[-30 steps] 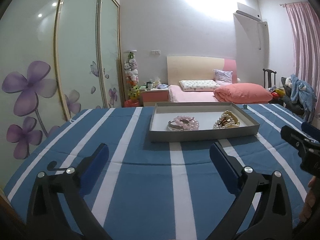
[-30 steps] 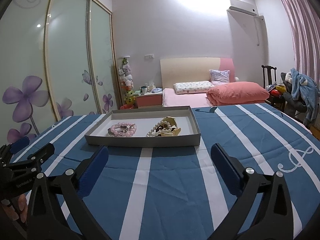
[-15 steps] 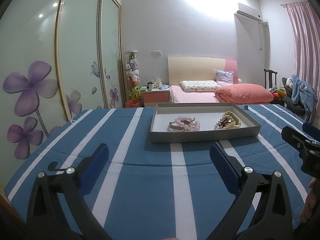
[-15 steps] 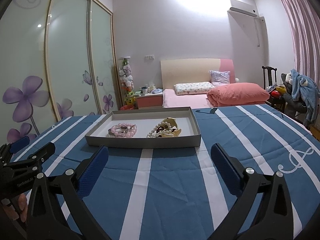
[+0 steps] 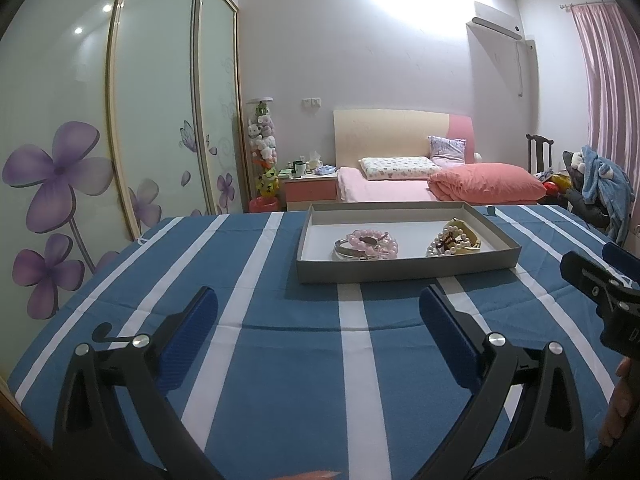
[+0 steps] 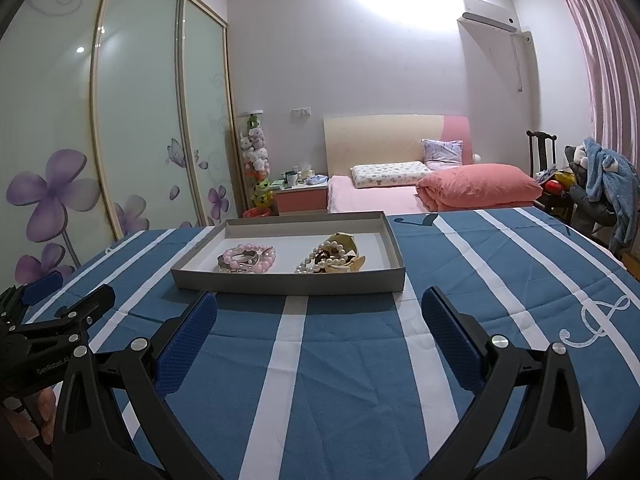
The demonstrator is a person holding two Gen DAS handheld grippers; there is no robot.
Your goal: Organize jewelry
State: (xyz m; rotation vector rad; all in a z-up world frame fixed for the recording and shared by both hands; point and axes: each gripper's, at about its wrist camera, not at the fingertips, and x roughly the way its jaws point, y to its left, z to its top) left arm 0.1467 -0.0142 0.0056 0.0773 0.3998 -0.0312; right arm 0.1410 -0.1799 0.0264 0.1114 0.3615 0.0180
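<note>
Two grippers are mine, both low in their frames over a big cloth (image 5: 280, 380) of blue with white stripes that fills the lower half of each view. At upper left stands a wardrobe (image 5: 100, 140) with frosted doors and purple flowers; behind the cloth, centre right, a bed (image 6: 384, 196) with a pink quilt (image 6: 480, 186) and two pillows. At the far right edge hangs a pink curtain (image 6: 612, 60), and below it a chair heaped with blue clothing (image 5: 604, 184).

On the cloth, just above the middle of both frames, lies a shallow grey tray (image 5: 400, 270) with a white floor. In my left view it sits right of centre; in my right view (image 6: 288, 282) left of centre. Neither gripper touches it.

My left gripper (image 5: 318, 316) has its blue-padded fingers spread wide, nothing between them but striped cloth, and the tray stands beyond its tips. My right gripper (image 6: 319, 318) is likewise spread wide and empty, its tips close to the tray's near wall. Each shows in the other's view: the right at the right edge, the left at the lower left.

Inside the tray are two small heaps, apart from each other. On the left a pink bead bracelet (image 6: 250, 258) lies with a silver bangle (image 5: 350, 254), touching it. On the right a white pearl string (image 6: 326, 258) is tangled on a gold piece (image 6: 348, 248); what dark thing sits among the pearls I cannot tell.
</note>
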